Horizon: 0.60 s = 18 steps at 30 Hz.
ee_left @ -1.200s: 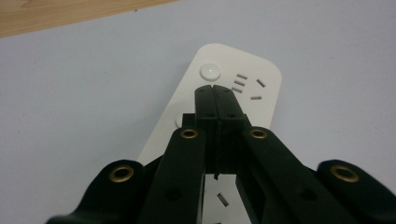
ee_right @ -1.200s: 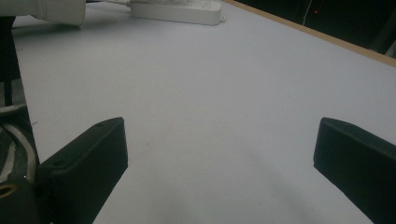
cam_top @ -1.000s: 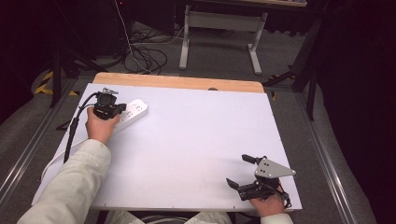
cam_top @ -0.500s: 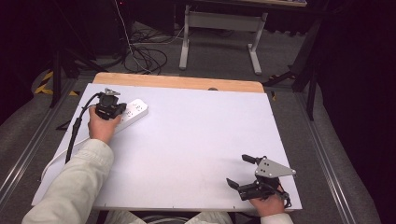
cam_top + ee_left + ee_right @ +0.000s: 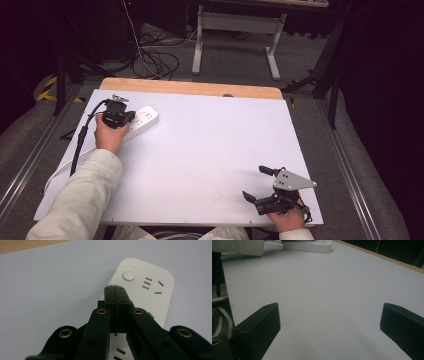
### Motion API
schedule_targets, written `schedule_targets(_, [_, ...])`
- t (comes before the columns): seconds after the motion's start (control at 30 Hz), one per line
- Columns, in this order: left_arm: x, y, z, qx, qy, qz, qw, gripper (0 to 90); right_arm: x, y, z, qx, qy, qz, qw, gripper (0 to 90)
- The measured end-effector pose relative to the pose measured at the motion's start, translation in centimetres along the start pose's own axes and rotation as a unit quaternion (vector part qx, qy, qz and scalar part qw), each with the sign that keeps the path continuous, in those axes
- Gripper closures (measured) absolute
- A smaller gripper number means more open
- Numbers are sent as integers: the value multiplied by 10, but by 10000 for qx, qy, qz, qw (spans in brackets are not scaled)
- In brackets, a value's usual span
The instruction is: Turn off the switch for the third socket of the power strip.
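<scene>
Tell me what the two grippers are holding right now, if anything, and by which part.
Nothing is held. The left gripper has its jaws shut together, empty, tips over the white power strip. The right gripper stands open above the bare table.

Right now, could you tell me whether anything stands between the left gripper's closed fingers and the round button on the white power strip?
Nothing visible does. The left gripper is shut over the white power strip, its tip just short of the round button, with bare strip surface between them. The right gripper rests open at the table's opposite corner.
</scene>
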<state>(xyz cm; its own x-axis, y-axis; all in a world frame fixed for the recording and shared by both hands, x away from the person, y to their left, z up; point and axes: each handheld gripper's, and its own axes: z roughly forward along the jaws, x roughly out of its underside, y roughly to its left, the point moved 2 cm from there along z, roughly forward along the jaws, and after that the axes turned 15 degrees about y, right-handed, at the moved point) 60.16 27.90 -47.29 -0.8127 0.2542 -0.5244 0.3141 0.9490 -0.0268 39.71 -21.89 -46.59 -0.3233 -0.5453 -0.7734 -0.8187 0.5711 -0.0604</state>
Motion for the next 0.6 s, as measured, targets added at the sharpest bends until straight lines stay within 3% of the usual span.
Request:
schedule_targets(0.3, [-1,0,-1,78,92,-171,9998,900,0,0,0,-10,-6,2,10000,33])
schedule_targets(0.6, [-3,-1,-1,-7,171,-113,9998,900,0,0,-1,-14,-12,-1,10000,33])
